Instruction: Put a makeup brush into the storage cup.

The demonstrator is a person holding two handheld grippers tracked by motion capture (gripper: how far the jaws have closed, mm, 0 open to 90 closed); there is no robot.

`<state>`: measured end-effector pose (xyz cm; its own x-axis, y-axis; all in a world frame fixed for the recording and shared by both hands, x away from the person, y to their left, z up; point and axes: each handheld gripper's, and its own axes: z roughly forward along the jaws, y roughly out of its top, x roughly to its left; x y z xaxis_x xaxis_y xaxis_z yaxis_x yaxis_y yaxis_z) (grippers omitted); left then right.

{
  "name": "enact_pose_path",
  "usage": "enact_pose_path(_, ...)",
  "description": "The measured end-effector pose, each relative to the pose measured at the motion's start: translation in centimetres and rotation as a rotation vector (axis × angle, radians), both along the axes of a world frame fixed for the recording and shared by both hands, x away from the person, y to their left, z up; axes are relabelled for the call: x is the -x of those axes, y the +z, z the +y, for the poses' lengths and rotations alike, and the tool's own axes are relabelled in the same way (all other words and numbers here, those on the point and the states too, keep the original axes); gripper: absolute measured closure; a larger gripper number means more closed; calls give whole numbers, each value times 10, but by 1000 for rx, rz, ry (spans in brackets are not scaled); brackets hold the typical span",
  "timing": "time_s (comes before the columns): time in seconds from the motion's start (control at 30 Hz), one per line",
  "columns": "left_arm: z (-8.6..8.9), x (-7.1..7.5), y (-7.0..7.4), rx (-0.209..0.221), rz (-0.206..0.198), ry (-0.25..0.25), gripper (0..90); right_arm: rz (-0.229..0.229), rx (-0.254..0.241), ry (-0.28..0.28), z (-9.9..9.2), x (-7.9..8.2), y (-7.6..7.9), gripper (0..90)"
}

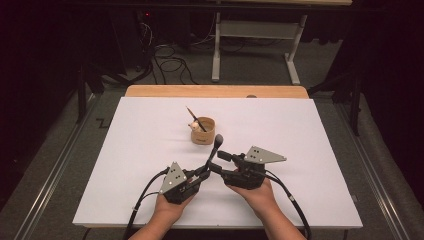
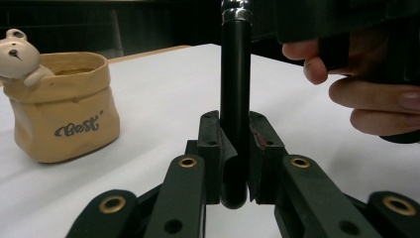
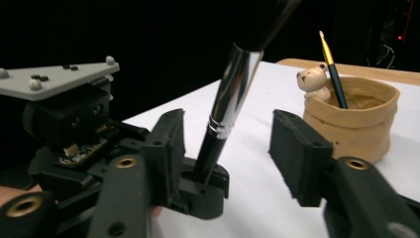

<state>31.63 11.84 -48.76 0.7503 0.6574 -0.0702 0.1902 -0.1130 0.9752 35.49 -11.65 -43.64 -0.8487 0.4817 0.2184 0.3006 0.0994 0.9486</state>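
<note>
My left tongs (image 2: 233, 163) clamp the brush (image 2: 235, 99) upright; my right tongs (image 3: 225, 148) stand apart around it, seemingly not touching.

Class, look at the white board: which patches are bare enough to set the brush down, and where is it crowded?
Free: the white board right of the pot, the stretch left of it, and the strip behind it up to the wooden edge. Crowded: the near middle, where the left gripper holds the brush and the right gripper flanks it.

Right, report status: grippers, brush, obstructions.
Left gripper shut on makeup brush, upright. Right gripper open, jaws either side of it. Bear pot apart.
</note>
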Motion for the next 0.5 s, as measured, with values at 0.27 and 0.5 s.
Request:
enact_pose_path(0.27,-3,2,-1,-3,1,-18,792,7,-39,15,0,1,2,585)
enact_pose_path(0.5,-5,3,-1,-3,-1,-27,792,8,-56,25,0,0,1,656)
